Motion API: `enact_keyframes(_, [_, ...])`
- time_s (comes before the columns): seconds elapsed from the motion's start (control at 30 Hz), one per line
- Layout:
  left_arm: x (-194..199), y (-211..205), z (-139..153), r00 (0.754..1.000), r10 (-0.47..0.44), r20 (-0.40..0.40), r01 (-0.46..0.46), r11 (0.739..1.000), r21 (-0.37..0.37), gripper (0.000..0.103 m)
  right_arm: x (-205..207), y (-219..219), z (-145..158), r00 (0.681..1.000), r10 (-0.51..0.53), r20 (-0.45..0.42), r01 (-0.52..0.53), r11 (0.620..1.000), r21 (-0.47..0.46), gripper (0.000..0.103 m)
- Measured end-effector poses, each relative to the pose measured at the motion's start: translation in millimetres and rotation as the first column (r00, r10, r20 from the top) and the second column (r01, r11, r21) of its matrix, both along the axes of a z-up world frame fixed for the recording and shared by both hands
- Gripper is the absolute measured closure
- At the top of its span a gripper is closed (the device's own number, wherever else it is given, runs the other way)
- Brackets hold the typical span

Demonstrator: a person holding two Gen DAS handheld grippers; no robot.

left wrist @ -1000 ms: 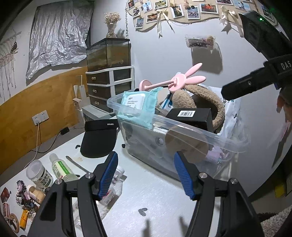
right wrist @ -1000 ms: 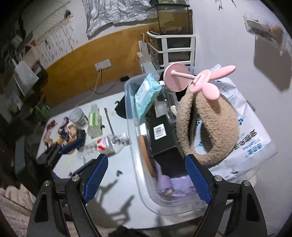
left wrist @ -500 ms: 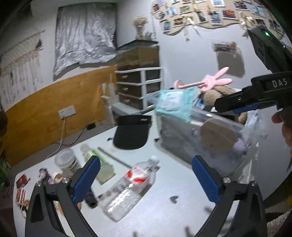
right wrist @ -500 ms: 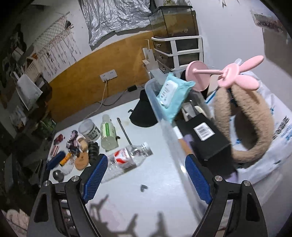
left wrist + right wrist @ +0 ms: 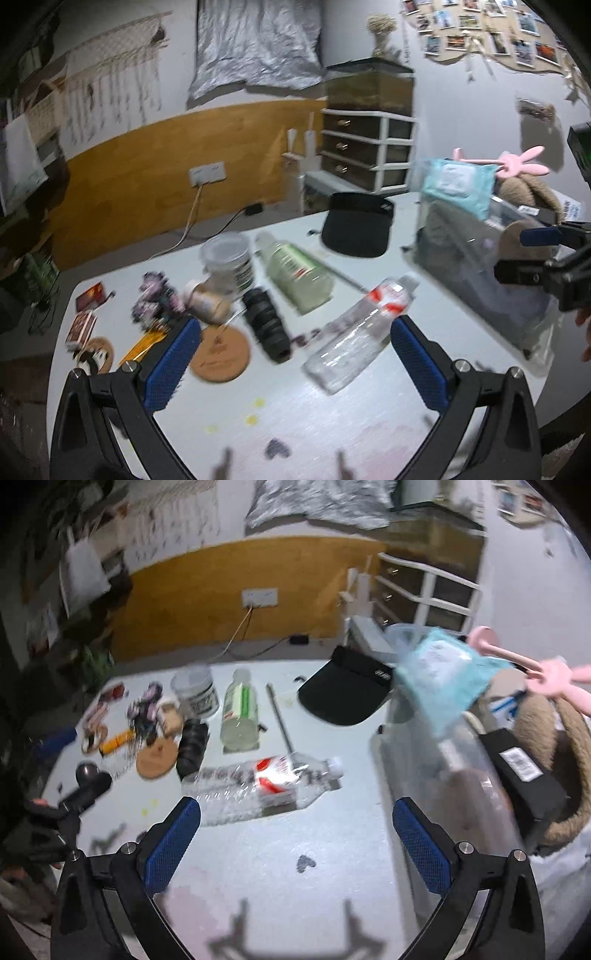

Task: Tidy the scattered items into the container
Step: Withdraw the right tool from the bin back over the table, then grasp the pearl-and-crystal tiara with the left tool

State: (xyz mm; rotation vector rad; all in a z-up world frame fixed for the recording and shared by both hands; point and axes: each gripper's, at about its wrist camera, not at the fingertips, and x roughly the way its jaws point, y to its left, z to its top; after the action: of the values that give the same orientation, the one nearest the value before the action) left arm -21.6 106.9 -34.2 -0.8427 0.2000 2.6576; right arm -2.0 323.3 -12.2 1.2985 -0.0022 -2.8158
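— Tongs? 
— Left gripper (image 5: 291, 354) spread wide, empty; right gripper (image 5: 295, 830) jaws opening, empty.
— Room? 
— Bare table (image 5: 332, 886) beneath; water bottle (image 5: 266, 782) just beside clear container (image 5: 424, 775).

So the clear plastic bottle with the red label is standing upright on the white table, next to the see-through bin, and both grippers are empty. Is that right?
Not quite. The clear plastic bottle lies on its side on the white table, as the right wrist view shows. The rest holds: it is beside the see-through bin, and the left gripper and right gripper hold nothing.
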Motion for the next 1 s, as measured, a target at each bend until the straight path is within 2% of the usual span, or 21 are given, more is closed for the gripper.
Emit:
enact_keyframes(0.17, [-4.1, -29.5, -13.6, 0.998, 0.051, 0.038, -0.050, 0.998, -0.023, 0.000, -20.3, -31.6, -24.4, 0.995, -0.021, 0.098, 0.021, 1.000, 0.004, 0.000])
enact_keyframes(0.33, [-10.3, -57.0, -30.6, 0.992, 0.077, 0.100, -0.075, 0.997, -0.021, 0.000, -33.9, -55.0, -39.3, 0.992, -0.045, 0.118, 0.049, 0.998, -0.030, 0.000])
enact_keyframes(0.43, [-14.7, -76.3, -42.0, 0.985, 0.109, 0.137, -0.108, 0.994, -0.017, 0.000, -42.2, -70.0, -48.0, 0.991, -0.059, 0.122, 0.061, 0.998, -0.020, 0.000])
enact_keyframes(0.77, [-28.4, -124.0, -79.0, 0.951, 0.209, 0.227, -0.212, 0.977, -0.010, 0.001, -61.4, -123.0, -74.4, 0.984, 0.096, 0.153, -0.086, 0.994, -0.075, 0.000])
enact_keyframes(0.93, [-36.9, -127.1, -92.3, 0.954, 0.213, 0.212, -0.205, 0.977, -0.061, 0.003, -67.8, -140.0, -82.3, 0.973, 0.161, 0.165, -0.150, 0.986, -0.075, 0.000])
enact_keyframes(1.0, [-44.4, -126.4, -97.0, 0.955, 0.206, 0.212, -0.194, 0.978, -0.076, 0.009, -70.8, -144.0, -84.7, 0.969, 0.177, 0.171, -0.166, 0.983, -0.081, 0.001])
